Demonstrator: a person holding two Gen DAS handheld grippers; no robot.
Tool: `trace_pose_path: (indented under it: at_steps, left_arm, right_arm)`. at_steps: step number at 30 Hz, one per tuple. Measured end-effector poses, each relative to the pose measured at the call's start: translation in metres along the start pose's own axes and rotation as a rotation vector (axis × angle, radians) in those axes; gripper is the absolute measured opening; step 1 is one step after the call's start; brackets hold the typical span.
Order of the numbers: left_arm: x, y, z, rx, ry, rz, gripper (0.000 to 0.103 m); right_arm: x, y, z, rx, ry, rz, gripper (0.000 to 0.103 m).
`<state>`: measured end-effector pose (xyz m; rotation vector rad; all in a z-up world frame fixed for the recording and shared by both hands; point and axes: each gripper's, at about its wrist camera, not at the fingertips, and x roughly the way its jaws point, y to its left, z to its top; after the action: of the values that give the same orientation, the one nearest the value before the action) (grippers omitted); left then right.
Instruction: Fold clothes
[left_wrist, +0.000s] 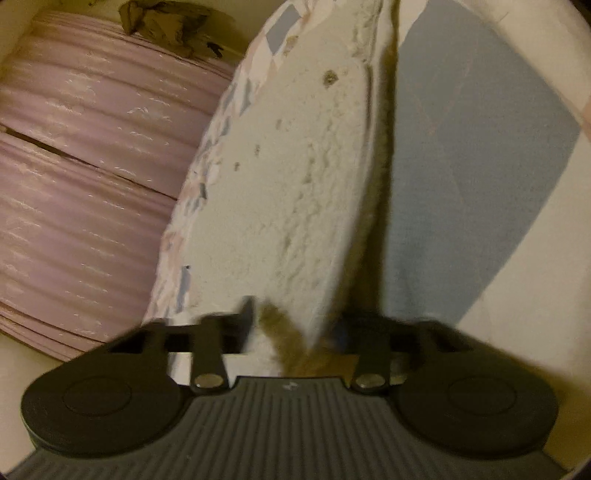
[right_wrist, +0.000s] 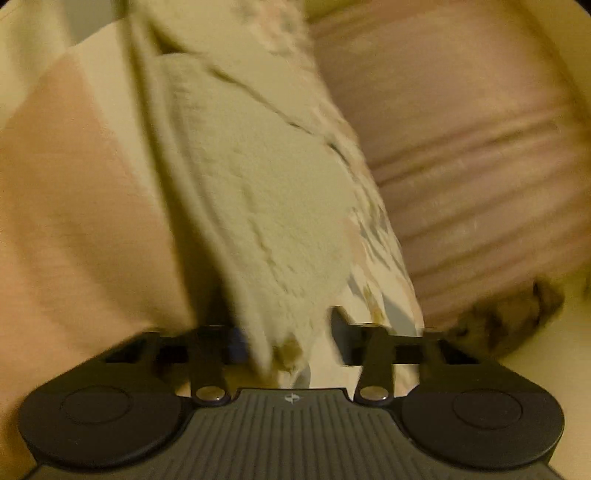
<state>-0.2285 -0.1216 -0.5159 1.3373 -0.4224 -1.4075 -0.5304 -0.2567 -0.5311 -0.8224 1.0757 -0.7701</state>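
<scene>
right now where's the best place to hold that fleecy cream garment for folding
By its near edge corners, where each tool already has it: the left tool and right tool each pinch a corner of the fleecy cream garment, coming from the near side. It hangs stretched away, lining up, so the edge stays straight.

Garment (right_wrist: 273, 206) blurred, top edge cut off.

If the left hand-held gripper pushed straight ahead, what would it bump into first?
Probably nothing new: the left hand-held gripper already has the fluffy cream garment between its fingers, and that cloth fills the way ahead. Depth beyond is unclear.
</scene>
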Motion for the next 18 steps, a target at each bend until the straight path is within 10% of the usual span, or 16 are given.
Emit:
trace_pose_path:
  at_steps: [9, 18]
  left_arm:
    - [-0.039, 0.025, -0.011, 0.058, -0.022, 0.121, 0.009]
    - [-0.11, 0.02, -0.037, -0.151, 0.04, 0.132, 0.001]
  right_arm:
    - [-0.058, -0.031, 0.011, 0.086, -0.062, -0.013, 0.005]
    - [-0.133, -0.004, 0.009, 0.167, -0.076, 0.058, 0.002]
